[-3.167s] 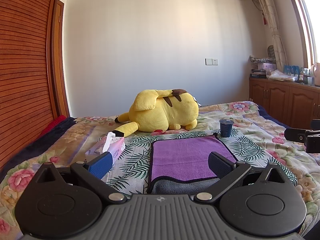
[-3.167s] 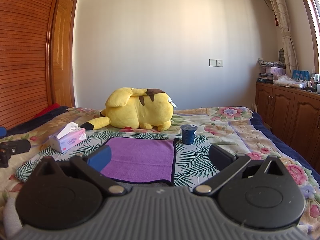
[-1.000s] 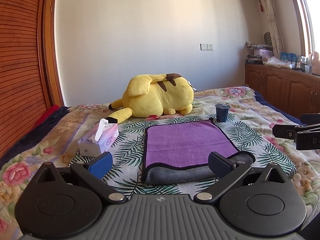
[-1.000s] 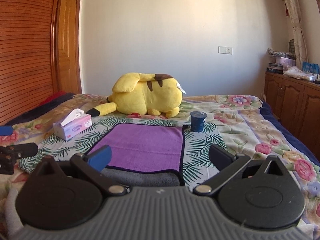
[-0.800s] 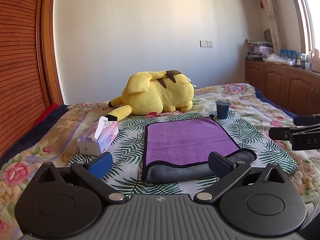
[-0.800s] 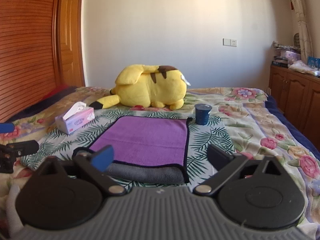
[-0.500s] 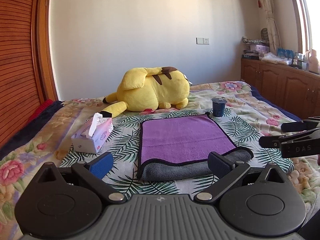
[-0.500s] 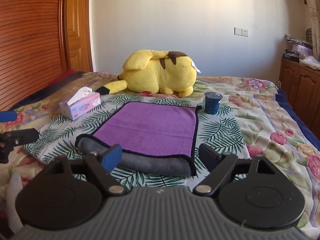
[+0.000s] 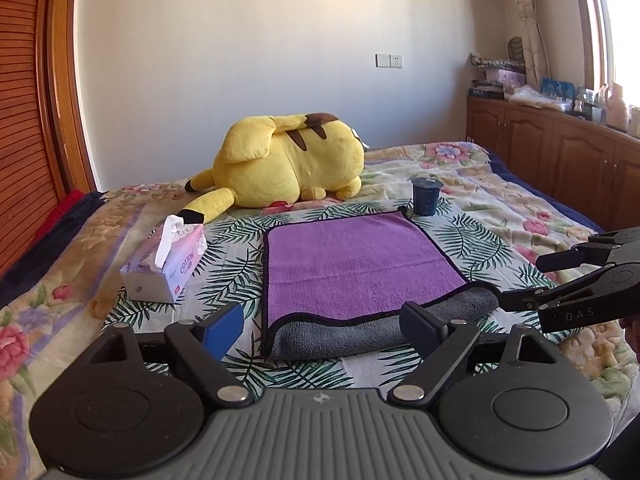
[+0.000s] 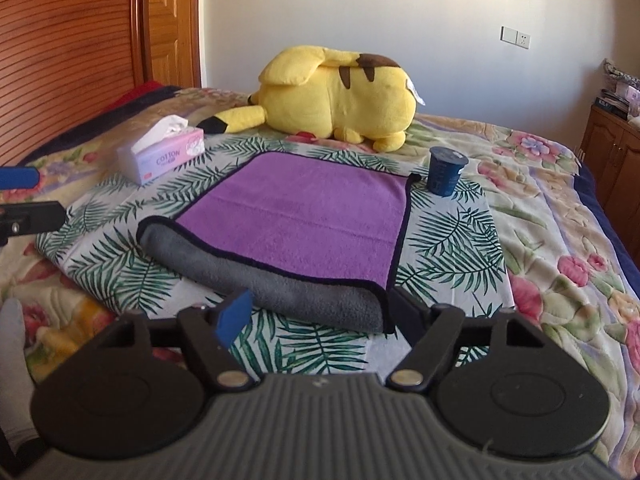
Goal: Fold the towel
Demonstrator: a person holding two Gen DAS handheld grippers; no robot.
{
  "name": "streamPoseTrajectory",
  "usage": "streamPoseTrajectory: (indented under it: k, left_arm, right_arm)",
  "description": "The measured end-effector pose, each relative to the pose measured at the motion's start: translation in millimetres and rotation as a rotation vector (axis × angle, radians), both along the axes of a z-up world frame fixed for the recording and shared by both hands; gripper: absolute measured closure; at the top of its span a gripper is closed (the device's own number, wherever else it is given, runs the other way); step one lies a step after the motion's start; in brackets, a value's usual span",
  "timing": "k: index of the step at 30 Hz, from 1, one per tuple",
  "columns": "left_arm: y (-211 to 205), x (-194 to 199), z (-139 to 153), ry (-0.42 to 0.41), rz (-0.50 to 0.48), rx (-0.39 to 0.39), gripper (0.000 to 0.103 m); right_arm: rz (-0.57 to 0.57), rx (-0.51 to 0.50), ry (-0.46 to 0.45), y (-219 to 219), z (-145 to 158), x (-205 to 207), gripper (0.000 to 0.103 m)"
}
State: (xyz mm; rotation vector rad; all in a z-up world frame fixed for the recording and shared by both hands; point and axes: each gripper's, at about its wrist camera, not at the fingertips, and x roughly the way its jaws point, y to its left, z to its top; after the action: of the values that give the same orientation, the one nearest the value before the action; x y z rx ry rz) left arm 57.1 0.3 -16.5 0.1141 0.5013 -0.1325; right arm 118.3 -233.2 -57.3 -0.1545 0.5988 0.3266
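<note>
A towel (image 9: 356, 268), purple on top with a grey underside and black trim, lies folded on the bed, its grey fold at the near edge. It also shows in the right wrist view (image 10: 304, 216). My left gripper (image 9: 324, 326) is open and empty, just short of the towel's near edge. My right gripper (image 10: 320, 312) is open and empty, just above the grey fold near its right corner. The right gripper's fingers (image 9: 560, 296) show from the side at the right of the left wrist view.
A yellow plush toy (image 9: 288, 164) lies behind the towel. A tissue box (image 9: 166, 268) stands to its left and a dark blue cup (image 9: 426, 196) at its far right corner. Wooden cabinets (image 9: 560, 160) line the right wall, a slatted wooden wardrobe (image 10: 60, 48) the left.
Both grippers have drawn back from the towel and tilted down, still open. The right gripper has turned leftward toward the towel's near right corner. The towel has not moved.
</note>
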Motion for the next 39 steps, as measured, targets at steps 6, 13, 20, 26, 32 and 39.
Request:
streamPoseTrajectory:
  k: [6,13,20,26,32,39]
  left_arm:
    - [-2,16,-8,0.033,-0.016,0.028,0.041]
    - [6,43,-20,0.074,-0.013,0.031,0.047]
    - [16,71,-36,0.114,0.002,0.037,0.052]
    - [19,85,-43,0.131,-0.002,0.051,0.057]
    - [25,103,-53,0.17,0.003,0.046,0.067]
    - [29,117,-64,0.209,-0.006,0.044,0.067]
  right_arm:
    - [0.014,-0.016,0.036,-1,-7,16,0.037]
    - [-0.002,0.0,0.078,-9,-16,38,0.04]
    - [-0.004,0.028,0.11,-14,-22,53,0.04]
    - [0.001,0.031,0.125,-15,-27,64,0.04]
    - [-0.005,0.032,0.14,-18,-31,75,0.04]
    - [-0.026,0.049,0.166,-28,-37,85,0.04]
